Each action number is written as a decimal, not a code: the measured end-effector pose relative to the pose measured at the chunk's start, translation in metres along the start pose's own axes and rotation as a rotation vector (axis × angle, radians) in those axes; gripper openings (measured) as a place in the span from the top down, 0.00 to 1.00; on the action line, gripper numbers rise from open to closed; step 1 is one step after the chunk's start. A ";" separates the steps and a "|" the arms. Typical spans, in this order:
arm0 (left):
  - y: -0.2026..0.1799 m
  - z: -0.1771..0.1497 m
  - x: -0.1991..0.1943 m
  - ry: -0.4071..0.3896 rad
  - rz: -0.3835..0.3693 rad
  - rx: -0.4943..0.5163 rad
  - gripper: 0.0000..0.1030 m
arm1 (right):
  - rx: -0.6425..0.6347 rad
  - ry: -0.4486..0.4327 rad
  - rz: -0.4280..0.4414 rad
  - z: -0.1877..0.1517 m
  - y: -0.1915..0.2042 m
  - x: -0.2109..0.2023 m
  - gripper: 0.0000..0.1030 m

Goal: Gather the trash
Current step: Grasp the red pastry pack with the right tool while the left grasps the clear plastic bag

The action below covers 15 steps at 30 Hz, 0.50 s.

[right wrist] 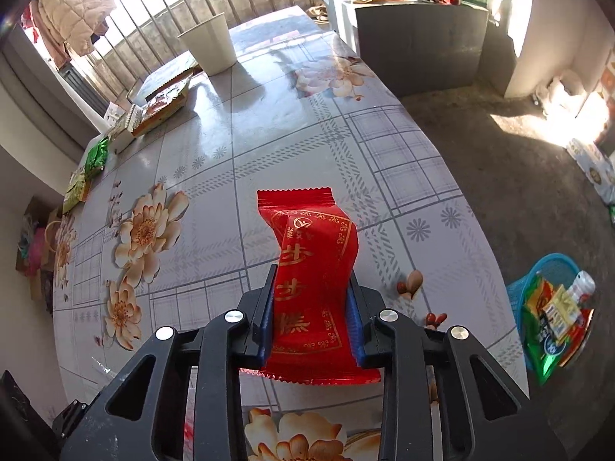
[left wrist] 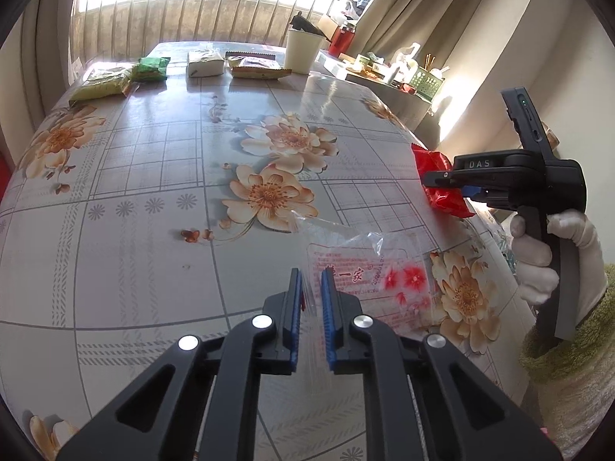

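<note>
Evidently the red wrapper (right wrist: 313, 288) is kept clamped in the right gripper (right wrist: 312, 299) above the table (left wrist: 153, 176) edge, prob. for the blue basket (right wrist: 517, 299) w/ trash below, while the left gripper (left wrist: 310, 282), jaws narrowly parted, is set astride the clear wrapper (left wrist: 369, 272).

Glossy red foil wrapper (right wrist: 313, 269); shiny vinyl tablecloth (right wrist: 269, 146)

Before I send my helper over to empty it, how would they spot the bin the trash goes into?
Start at the floral table and look down past its right edge to the dark floor. There sits a small blue mesh basket, already holding colourful wrappers and a small bottle. It is the only blue container on the floor; the white bucket stands up on the table.
</note>
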<state>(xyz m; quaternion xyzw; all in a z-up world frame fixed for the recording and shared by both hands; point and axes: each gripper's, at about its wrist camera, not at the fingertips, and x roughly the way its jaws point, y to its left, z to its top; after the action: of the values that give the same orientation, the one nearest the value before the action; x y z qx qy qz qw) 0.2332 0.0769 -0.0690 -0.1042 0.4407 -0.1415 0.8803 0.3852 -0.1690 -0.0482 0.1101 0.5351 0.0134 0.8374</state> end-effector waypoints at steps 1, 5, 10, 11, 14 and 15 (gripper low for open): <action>0.000 0.000 -0.003 -0.005 -0.004 -0.001 0.91 | 0.003 -0.003 0.011 -0.001 0.001 -0.002 0.78; -0.001 0.001 -0.016 -0.025 -0.026 -0.012 0.94 | 0.002 -0.024 0.040 -0.009 -0.004 -0.019 0.84; -0.008 0.002 -0.031 -0.058 -0.028 -0.004 0.95 | 0.002 -0.060 0.088 -0.018 -0.013 -0.044 0.85; -0.010 0.002 -0.033 -0.063 -0.031 -0.003 0.95 | 0.001 -0.068 0.096 -0.020 -0.014 -0.049 0.86; -0.016 0.002 -0.041 -0.075 -0.043 -0.001 0.95 | 0.005 -0.092 0.117 -0.026 -0.021 -0.064 0.86; -0.019 0.002 -0.044 -0.079 -0.047 0.002 0.95 | 0.008 -0.101 0.126 -0.029 -0.025 -0.071 0.86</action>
<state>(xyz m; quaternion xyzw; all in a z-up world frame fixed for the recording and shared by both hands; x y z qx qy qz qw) 0.2068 0.0741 -0.0289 -0.1193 0.4030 -0.1583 0.8935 0.3264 -0.1983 -0.0019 0.1478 0.4844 0.0584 0.8603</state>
